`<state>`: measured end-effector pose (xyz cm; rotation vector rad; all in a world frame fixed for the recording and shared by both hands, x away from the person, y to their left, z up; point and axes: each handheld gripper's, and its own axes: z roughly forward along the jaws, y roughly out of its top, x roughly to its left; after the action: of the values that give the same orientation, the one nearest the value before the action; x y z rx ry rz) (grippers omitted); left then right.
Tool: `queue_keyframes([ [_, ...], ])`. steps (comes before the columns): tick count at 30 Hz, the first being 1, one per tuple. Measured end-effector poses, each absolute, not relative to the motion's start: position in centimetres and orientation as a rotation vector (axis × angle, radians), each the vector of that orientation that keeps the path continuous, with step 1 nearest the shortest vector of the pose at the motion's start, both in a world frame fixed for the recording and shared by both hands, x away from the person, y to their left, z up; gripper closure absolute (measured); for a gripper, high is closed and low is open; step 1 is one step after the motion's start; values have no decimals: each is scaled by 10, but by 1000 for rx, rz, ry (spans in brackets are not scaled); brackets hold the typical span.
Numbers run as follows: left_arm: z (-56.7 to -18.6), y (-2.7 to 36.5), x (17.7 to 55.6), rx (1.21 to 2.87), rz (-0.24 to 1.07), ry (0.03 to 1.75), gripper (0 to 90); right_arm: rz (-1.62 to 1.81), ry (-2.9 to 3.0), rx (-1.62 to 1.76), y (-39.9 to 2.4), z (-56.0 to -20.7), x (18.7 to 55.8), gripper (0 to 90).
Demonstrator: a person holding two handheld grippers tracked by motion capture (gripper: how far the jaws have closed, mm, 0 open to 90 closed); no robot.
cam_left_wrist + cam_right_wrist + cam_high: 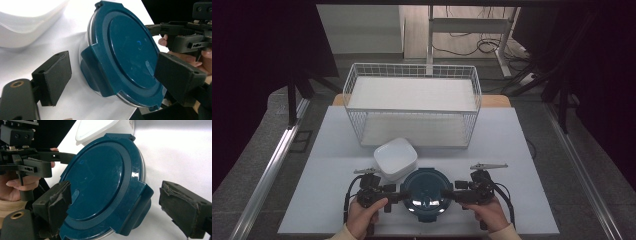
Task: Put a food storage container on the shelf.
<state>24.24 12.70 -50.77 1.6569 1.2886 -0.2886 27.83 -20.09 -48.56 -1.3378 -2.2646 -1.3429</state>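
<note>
A round container with a dark teal lid [427,194] sits at the table's front edge, between my two grippers. My left gripper [399,195] is at its left side, my right gripper [451,194] at its right. In the left gripper view, the left gripper [112,77] stands open, its jaws on either side of the lid's side clip [95,65]. In the right gripper view, the right gripper [122,207] is also open, straddling the opposite clip [136,205]. The lid [125,50] [100,177] is seated on the container, whose clear rim shows under it.
A white square dish [395,158] lies just behind and left of the container, almost touching it. A white wire basket [412,102] stands farther back in the middle of the table. Bare white tabletop [512,165] lies to both sides.
</note>
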Motion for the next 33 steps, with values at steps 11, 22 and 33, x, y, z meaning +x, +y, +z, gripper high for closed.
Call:
queue_keyframes([
  [11,-524,124,250,1616,-416,1311,162,-1259,-2169,-1373,-194,-501,279,91],
  [22,-528,117,248,1650,-453,1300,257,-1190,-2105,-1437,-188,-510,278,176],
  [33,-526,122,246,1590,-484,1350,336,-1200,-2001,-1483,-199,-508,281,321],
])
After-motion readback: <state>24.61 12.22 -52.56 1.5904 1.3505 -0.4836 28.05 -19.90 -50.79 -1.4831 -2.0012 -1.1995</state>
